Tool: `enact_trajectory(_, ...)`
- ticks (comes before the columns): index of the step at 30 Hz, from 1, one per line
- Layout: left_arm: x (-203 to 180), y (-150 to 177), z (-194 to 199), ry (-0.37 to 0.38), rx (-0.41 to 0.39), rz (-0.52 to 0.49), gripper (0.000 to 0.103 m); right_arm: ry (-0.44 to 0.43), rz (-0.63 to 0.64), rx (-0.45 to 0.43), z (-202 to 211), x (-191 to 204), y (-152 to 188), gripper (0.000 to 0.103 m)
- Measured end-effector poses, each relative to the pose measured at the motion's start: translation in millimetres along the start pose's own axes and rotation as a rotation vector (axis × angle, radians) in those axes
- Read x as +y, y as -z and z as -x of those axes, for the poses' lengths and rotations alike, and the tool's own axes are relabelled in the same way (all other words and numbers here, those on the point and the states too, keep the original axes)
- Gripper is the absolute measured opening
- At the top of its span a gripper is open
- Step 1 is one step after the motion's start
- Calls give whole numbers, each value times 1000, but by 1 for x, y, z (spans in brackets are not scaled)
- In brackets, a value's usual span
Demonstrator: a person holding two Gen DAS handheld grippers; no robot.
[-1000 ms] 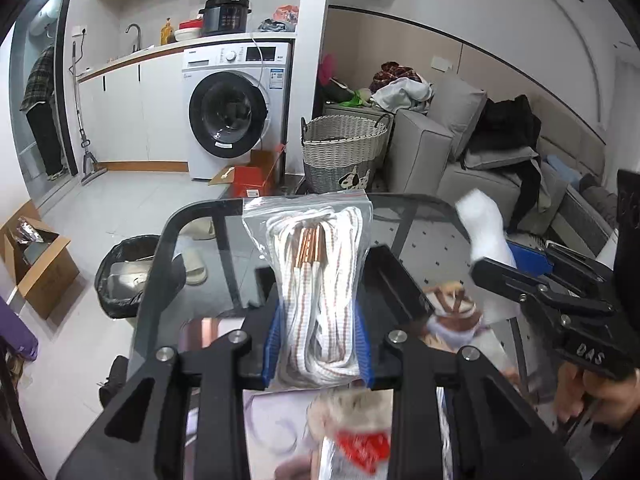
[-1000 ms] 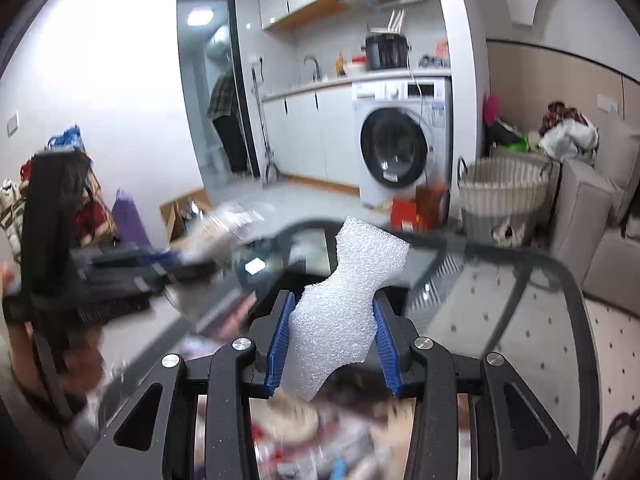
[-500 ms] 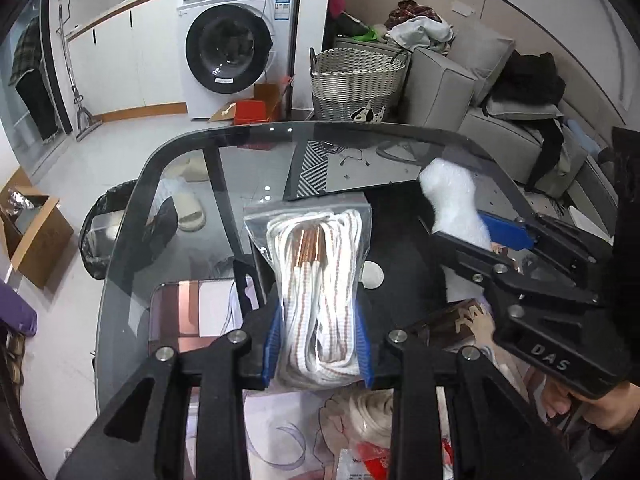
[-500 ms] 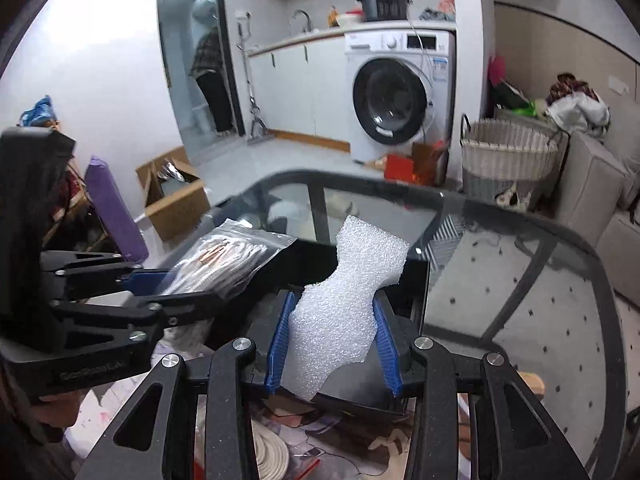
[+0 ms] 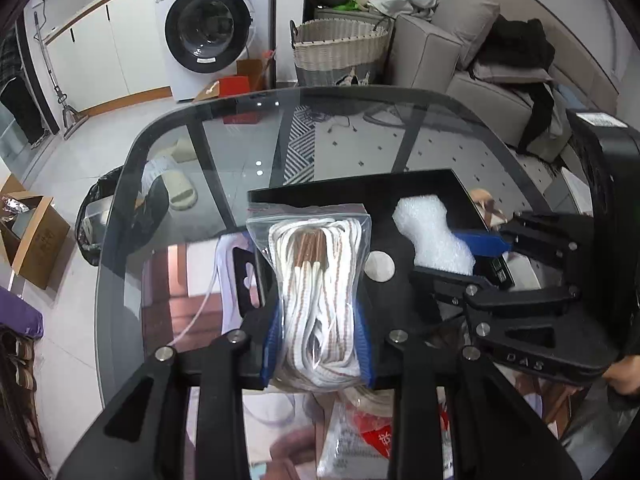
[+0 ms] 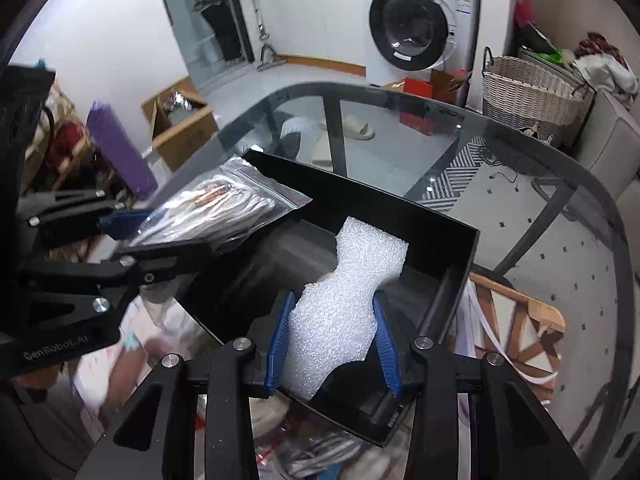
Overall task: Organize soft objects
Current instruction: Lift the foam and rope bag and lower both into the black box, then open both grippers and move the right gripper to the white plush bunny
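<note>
My left gripper [image 5: 316,336] is shut on a clear zip bag of white and brown cords [image 5: 312,280], which it holds above the near left part of a black open box [image 5: 352,188] on the glass table. My right gripper [image 6: 334,344] is shut on a white foam piece [image 6: 344,292], whose upper end hangs inside the same black box [image 6: 452,284]. In the right wrist view the left gripper [image 6: 132,236] comes in from the left with the bag of cords [image 6: 224,204] over the box's rim. From the left wrist, the foam piece [image 5: 432,236] and right gripper [image 5: 460,256] show on the right.
The round glass table [image 5: 360,136] has a dark rim. Packets and papers [image 5: 360,440] lie at its near edge. A wicker basket [image 5: 340,48], washing machine [image 5: 208,28] and sofa [image 5: 480,80] stand beyond. A wooden chair [image 6: 520,320] shows under the glass.
Both grippers have tipped downward and sunk toward the table. The bag of cords and the foam piece now hang over and inside the black box, which was barely in view before.
</note>
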State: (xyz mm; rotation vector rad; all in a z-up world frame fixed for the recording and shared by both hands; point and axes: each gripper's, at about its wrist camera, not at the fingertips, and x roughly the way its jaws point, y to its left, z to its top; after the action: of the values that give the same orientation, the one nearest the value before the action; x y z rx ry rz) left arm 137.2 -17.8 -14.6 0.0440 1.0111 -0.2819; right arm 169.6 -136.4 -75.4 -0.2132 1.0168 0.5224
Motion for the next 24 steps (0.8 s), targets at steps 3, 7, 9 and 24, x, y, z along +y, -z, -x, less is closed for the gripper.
enact_trajectory(3, -1, 4, 4, 13, 11, 15, 30, -12, -7, 6, 3, -1, 5, 40)
enact_trajectory(7, 1, 6, 6, 30, 16, 32, 35, -34, -32, 12, 7, -4, 11, 40)
enact_trajectory(9, 1, 6, 10, 31, 1, 35, 44, -16, -13, 14, 9, -1, 12, 41)
enact_trajectory(24, -7, 16, 50, 19, -110, 28, 58, -42, -69, -56, 62, 2, 20, 67)
